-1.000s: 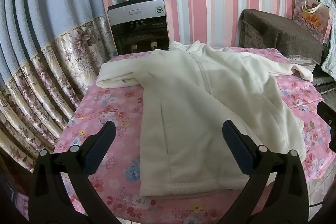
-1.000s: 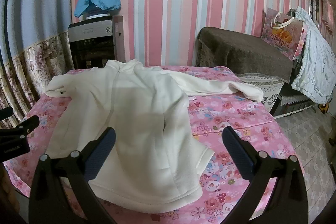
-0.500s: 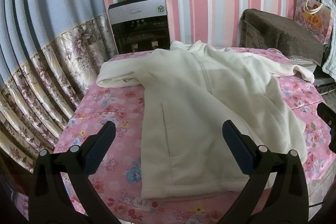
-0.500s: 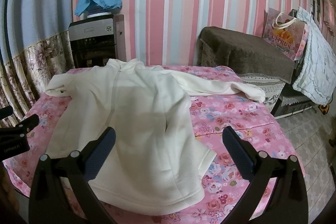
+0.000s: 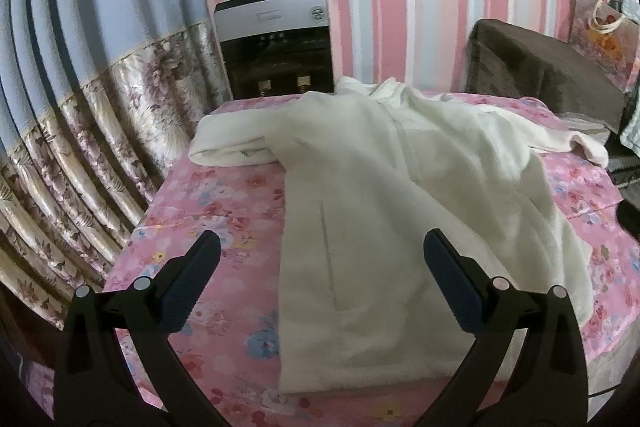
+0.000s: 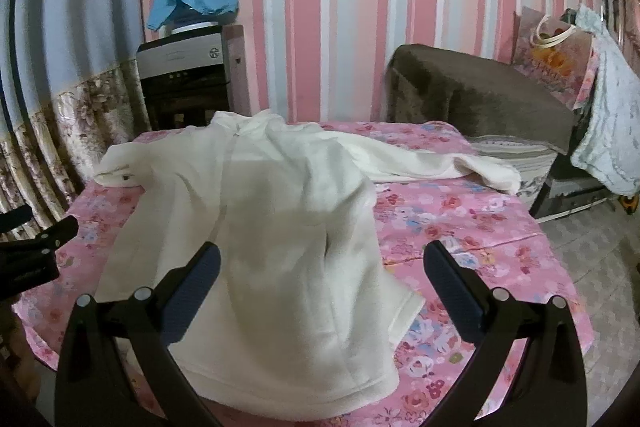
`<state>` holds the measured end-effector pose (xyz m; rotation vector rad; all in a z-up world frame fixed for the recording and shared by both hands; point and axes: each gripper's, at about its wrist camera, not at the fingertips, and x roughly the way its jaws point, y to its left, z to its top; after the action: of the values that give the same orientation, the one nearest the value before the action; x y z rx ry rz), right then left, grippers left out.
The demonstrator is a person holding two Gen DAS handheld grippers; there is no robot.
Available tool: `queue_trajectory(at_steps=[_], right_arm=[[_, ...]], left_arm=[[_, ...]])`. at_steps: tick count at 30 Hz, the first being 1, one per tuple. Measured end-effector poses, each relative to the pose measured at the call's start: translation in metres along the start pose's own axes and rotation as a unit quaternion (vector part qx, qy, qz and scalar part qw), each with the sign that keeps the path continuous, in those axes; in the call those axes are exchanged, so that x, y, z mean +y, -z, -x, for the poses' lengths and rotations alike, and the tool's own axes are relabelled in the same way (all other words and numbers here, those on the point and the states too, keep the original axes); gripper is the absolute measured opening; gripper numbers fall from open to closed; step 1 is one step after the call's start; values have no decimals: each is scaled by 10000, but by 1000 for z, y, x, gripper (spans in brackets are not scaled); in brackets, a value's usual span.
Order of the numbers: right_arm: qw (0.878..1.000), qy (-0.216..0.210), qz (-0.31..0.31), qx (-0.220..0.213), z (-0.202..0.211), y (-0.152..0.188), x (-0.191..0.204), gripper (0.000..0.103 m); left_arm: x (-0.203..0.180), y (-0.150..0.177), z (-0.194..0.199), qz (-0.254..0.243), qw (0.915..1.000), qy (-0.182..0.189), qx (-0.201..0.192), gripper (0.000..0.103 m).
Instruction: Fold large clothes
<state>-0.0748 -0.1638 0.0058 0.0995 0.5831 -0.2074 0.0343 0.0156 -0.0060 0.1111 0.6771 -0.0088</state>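
A large cream fleece jacket [image 5: 400, 195] lies spread front up on a table with a pink floral cloth [image 5: 224, 203]. One sleeve is bunched at the far left [image 5: 228, 147], the other stretches to the far right [image 6: 452, 163]. My left gripper [image 5: 320, 283] is open and empty above the jacket's near hem at its left side. My right gripper [image 6: 320, 287] is open and empty above the jacket [image 6: 272, 235] at its near right part. The left gripper also shows at the left edge of the right wrist view [image 6: 36, 243].
A water dispenser [image 5: 276, 39] with a blue cloth over its bottle stands behind the table. Floral curtains [image 5: 80, 131] hang at the left. A brown covered cabinet [image 6: 476, 95] with a gift bag [image 6: 556, 55] stands at the right. Tiled floor [image 6: 600, 267] lies right of the table.
Both grippers have drifted slightly forward and up over the jacket; the jacket sits a little lower in both views. Jaws stay open. The jacket has not moved.
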Motion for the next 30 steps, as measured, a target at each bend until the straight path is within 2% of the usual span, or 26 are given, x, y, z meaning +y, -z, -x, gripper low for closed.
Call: queue_trajectory(at_steps=[4, 7, 9, 12, 14, 19, 23, 25, 28, 30], right_arm=[[9993, -310, -196, -29, -7, -16, -15, 102], [9971, -599, -463, -98, -12, -28, -29, 102], [9966, -603, -544, -145, -17, -36, -36, 102], [9958, -671, -611, -107, -27, -47, -40, 102], [9970, -534, -552, -70, -32, -55, -44, 102], [9992, -163, -347, -109, -36, -84, -58, 102], [9992, 176, -118, -339, -33, -122, -71, 102], [9983, 322, -74, -485, -30, -148, -79, 102], [9968, 407, -21, -692, -29, -184, -88, 102], [9969, 474, 123, -616, -40, -204, -90, 102]], left_arm=[[15, -6, -8, -12, 10000, -59, 30, 100], [36, -15, -13, 86, 9993, -345, -85, 100], [54, -22, -17, 241, 9980, -569, -131, 100], [77, -32, -24, 528, 9971, -542, -106, 100], [84, -39, -31, 646, 9966, -515, -75, 100], [70, -68, -43, 271, 9987, -428, -93, 100], [47, -107, -45, -21, 9998, -12, -220, 100], [35, -127, -44, -188, 9992, 17, -346, 100], [17, -163, -37, -422, 9962, -112, -759, 100], [4, -188, -36, -514, 9942, -95, -937, 100]])
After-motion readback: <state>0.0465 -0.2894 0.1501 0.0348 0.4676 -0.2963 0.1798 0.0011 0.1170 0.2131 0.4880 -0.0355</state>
